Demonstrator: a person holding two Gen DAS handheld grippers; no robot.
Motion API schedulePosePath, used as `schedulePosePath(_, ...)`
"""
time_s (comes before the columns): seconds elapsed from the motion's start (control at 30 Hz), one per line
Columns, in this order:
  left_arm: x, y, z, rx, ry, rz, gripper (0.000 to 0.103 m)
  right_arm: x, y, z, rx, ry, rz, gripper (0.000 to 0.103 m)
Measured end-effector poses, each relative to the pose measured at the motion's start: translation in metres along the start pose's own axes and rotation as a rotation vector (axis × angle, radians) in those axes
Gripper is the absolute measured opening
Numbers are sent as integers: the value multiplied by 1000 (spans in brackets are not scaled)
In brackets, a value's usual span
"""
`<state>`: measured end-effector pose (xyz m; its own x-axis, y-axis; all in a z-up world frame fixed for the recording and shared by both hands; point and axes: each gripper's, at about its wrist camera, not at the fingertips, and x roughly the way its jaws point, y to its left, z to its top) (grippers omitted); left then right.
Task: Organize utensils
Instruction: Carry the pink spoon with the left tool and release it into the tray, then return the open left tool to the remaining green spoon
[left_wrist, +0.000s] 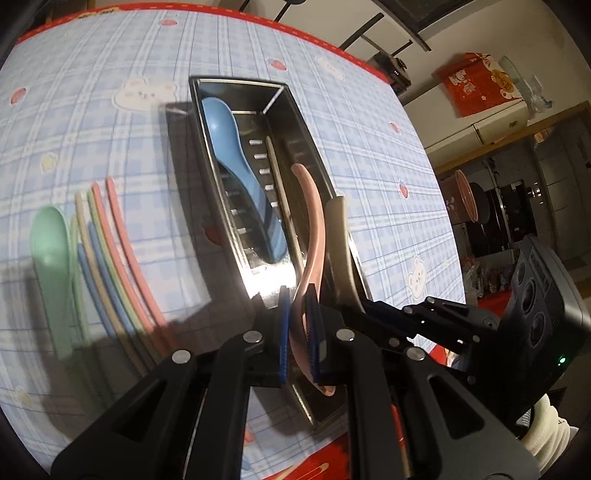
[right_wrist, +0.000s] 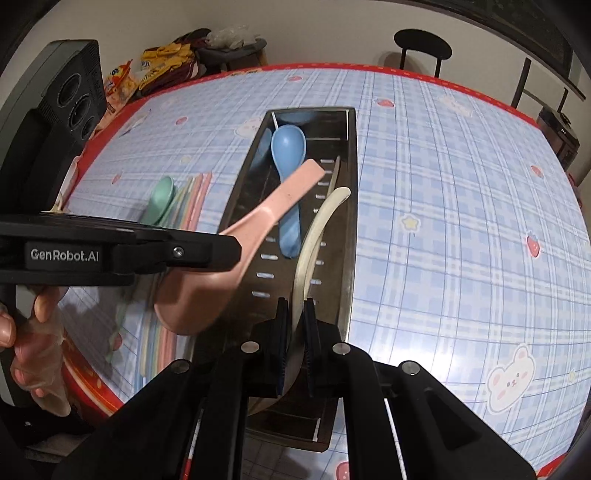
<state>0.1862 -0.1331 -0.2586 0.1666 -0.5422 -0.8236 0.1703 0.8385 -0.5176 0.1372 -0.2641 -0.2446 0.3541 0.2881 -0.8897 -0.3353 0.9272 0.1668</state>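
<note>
A long steel utensil tray (left_wrist: 314, 147) (right_wrist: 351, 229) lies on the table with a blue spoon (left_wrist: 236, 166) (right_wrist: 290, 166) inside. My left gripper (left_wrist: 299, 332) is shut on a pink spoon (left_wrist: 314, 229) (right_wrist: 229, 251) and holds it over the tray's near end, handle pointing into the tray. My right gripper (right_wrist: 294, 332) is shut on a beige spoon (right_wrist: 314, 236) (left_wrist: 341, 251), also over the tray, just right of the pink one. A green spoon (left_wrist: 50, 254) (right_wrist: 160, 199) and several coloured chopsticks (left_wrist: 110, 251) (right_wrist: 192, 199) lie on the table left of the tray.
The table has a blue checked cloth (left_wrist: 388, 184) (right_wrist: 461, 221) with a red border. A single beige chopstick (left_wrist: 282, 192) lies in the tray. Chairs (right_wrist: 423, 48) stand beyond the far edge. Snack bags (right_wrist: 159, 62) sit beyond the table's left side.
</note>
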Motion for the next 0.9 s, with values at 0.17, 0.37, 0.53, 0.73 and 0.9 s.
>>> schedulePosePath(0.17,6,6,2,-31,11,3,12,2,0,0,10,8,9,9)
schedulePosePath(0.37,7,7,7,-42,-2,-17,12,2,0,0,27,5,13,9)
schedulePosePath(0.53,2,1,13,-21,-23,-30,22,-5,1,1,37,-8,12,11)
schedulePosePath(0.73,-35,6,17,5,-127,-19,58,-28,7,-2,54,-63,16,54)
schedulePosePath(0.9,-74,20,13,37,-207,24,88,-41,15,-1,59,-101,-28,89)
